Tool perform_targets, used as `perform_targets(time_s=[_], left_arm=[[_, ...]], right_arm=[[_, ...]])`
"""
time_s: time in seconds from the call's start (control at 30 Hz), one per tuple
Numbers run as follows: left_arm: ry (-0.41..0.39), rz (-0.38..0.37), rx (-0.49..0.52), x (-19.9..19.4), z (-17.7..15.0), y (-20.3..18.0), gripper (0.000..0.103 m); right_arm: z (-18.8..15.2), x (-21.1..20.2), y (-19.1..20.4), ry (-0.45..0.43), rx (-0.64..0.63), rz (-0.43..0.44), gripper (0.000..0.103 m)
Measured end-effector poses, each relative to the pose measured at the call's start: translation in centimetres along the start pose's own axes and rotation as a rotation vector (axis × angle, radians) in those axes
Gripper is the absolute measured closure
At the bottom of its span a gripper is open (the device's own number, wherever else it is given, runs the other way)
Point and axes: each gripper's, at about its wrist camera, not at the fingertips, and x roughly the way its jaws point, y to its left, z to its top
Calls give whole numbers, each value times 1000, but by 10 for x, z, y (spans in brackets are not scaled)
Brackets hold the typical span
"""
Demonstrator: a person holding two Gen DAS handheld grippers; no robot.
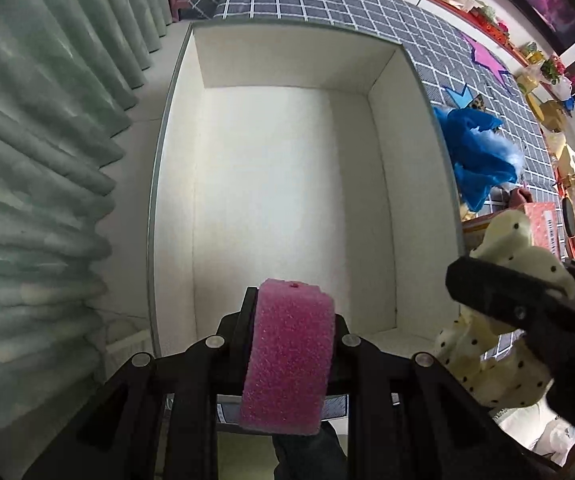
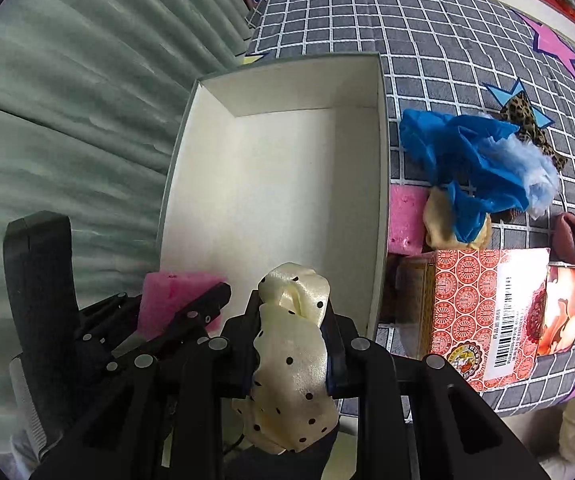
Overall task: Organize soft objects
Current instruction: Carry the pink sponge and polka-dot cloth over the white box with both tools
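Observation:
My left gripper (image 1: 292, 312) is shut on a pink sponge (image 1: 289, 356) and holds it over the near end of an open white box (image 1: 287, 184). It also shows in the right wrist view (image 2: 175, 300). My right gripper (image 2: 293, 312) is shut on a cream dotted satin scrunchie (image 2: 291, 364) over the box's near right corner (image 2: 371, 304). The scrunchie also shows in the left wrist view (image 1: 515, 280). The box (image 2: 279, 184) holds nothing that I can see.
On the checked cloth (image 2: 427, 40) right of the box lie a blue plastic bag with fluff (image 2: 471, 160), a second pink sponge (image 2: 405, 220), a yellow cloth (image 2: 443, 220), a leopard bow (image 2: 527, 120), a brown item (image 2: 571, 236) and a red printed carton (image 2: 487, 312). Green curtains (image 1: 47, 160) hang left.

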Motion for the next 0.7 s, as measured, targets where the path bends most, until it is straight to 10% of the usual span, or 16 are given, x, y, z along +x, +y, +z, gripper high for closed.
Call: perform_targets(time_s=[0.7], left_arm=[[47,30,4,21,-4,3,79]], right_arm=[[3,16,2,6,2,-25,77]])
